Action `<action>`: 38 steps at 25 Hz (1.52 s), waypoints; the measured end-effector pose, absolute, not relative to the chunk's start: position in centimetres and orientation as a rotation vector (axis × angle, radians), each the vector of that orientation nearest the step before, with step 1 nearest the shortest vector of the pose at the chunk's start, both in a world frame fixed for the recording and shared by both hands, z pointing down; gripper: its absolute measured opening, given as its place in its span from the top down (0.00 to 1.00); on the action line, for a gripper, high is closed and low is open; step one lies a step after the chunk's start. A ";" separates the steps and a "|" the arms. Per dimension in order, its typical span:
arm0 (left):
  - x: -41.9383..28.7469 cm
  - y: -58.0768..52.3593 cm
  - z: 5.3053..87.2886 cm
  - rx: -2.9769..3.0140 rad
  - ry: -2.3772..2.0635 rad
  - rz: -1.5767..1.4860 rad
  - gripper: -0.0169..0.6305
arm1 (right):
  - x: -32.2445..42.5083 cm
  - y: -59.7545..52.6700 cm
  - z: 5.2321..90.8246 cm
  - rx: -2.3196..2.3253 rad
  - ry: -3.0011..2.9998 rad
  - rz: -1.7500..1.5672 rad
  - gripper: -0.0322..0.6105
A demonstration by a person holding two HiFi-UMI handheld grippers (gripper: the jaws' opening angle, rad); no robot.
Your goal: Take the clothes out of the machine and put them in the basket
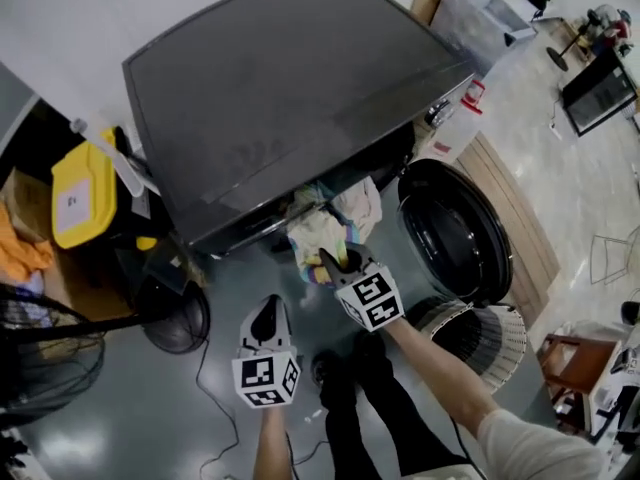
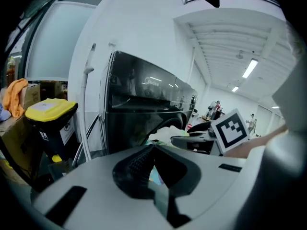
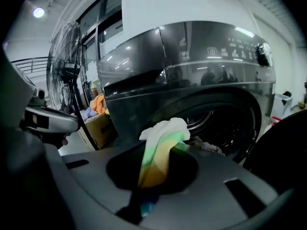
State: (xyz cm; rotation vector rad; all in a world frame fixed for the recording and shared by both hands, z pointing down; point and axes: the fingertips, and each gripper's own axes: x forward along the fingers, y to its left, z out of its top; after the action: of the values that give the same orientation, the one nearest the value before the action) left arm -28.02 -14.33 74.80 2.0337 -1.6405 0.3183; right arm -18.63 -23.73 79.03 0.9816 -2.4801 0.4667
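Person at a front-loading washing machine [image 1: 290, 88], seen from above and along each tool. The right gripper [image 1: 343, 261] is closed on a multicoloured cloth [image 3: 160, 150], white at the top and shading through green and yellow to a blue tip low between the jaws. The cloth runs from this gripper up to the drum opening [image 3: 225, 123] directly ahead of it, where more pale clothes [image 1: 360, 208] hang over the lip. The round door [image 1: 455, 230] stands open to the right of the right gripper. The white lattice basket [image 1: 500, 343] sits on the floor [image 1: 150, 408] to that gripper's right and nearer the person, just below the door; what it contains cannot be made out. The left gripper [image 1: 268, 313] is held to the left of the right one and slightly nearer the person, clear of the cloth. Its jaws are drawn together at the tips with nothing between them, and it points toward the machine's front. A floor fan [image 1: 178, 316] stands just left of the left gripper. A yellow-lidded bin [image 1: 82, 190] stands farther left, beside the machine.
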 end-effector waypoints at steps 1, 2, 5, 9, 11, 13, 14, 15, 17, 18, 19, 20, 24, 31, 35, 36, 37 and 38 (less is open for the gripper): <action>-27.8 -14.3 73.7 2.035 -1.642 0.316 0.95 | -18.2 -23.2 78.0 0.984 -2.477 0.480 0.87; -27.6 -14.2 72.6 2.035 -1.643 0.314 0.95 | -17.8 -22.6 76.9 0.990 -2.474 0.497 0.87; -27.1 -13.8 69.0 2.043 -1.646 0.295 0.95 | -16.4 -21.5 73.0 1.026 -2.476 0.525 0.87; -26.6 -13.9 64.5 2.056 -1.652 0.267 0.95 | -15.0 -20.8 67.2 1.068 -2.486 0.529 0.87; -26.2 -13.6 62.2 2.062 -1.652 0.260 0.95 | -14.2 -20.0 64.3 1.074 -2.484 0.523 0.87; -25.9 -13.4 59.9 2.072 -1.647 0.253 0.95 | -13.5 -19.2 61.2 1.091 -2.489 0.519 0.87; -25.7 -13.5 58.7 2.083 -1.643 0.248 0.95 | -13.2 -18.9 59.6 1.105 -2.495 0.515 0.87; -25.5 -13.5 57.5 2.096 -1.638 0.244 0.95 | -12.9 -18.5 58.0 1.121 -2.501 0.509 0.87; -25.0 -13.3 55.0 2.123 -1.634 0.240 0.95 | -12.1 -17.8 55.0 1.157 -2.519 0.493 0.87; -24.8 -13.2 53.9 2.136 -1.636 0.237 0.95 | -11.7 -17.5 53.5 1.174 -2.530 0.484 0.87; -24.7 -13.2 52.7 2.149 -1.640 0.233 0.95 | -11.4 -17.4 52.0 1.188 -2.542 0.471 0.87; -24.6 -13.3 51.6 2.163 -1.645 0.229 0.95 | -11.1 -17.3 50.5 1.199 -2.555 0.450 0.87; -24.1 -13.1 47.0 2.229 -1.647 0.243 0.95 | -10.2 -16.9 45.0 1.244 -2.583 0.353 0.87; -22.9 -11.0 42.2 2.311 -1.635 0.273 0.95 | -8.1 -13.8 37.8 1.352 -2.608 0.251 0.87; -21.6 -11.8 40.3 2.371 -1.575 0.279 0.95 | -5.8 -12.9 35.1 1.457 -2.582 0.231 0.87; -21.1 -11.8 40.2 2.384 -1.555 0.285 0.95 | -5.1 -12.4 34.8 1.482 -2.570 0.231 0.87; -20.4 -11.9 40.1 2.401 -1.534 0.290 0.95 | -4.2 -11.8 34.6 1.508 -2.558 0.228 0.87; -19.5 -11.9 39.9 2.423 -1.511 0.292 0.95 | -3.3 -11.2 34.4 1.535 -2.546 0.223 0.87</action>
State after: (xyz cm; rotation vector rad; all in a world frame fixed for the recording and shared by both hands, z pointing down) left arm -19.54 -11.88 39.90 2.4228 -1.5110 0.2923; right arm -3.30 -11.16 34.38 1.5353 -2.5464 0.2231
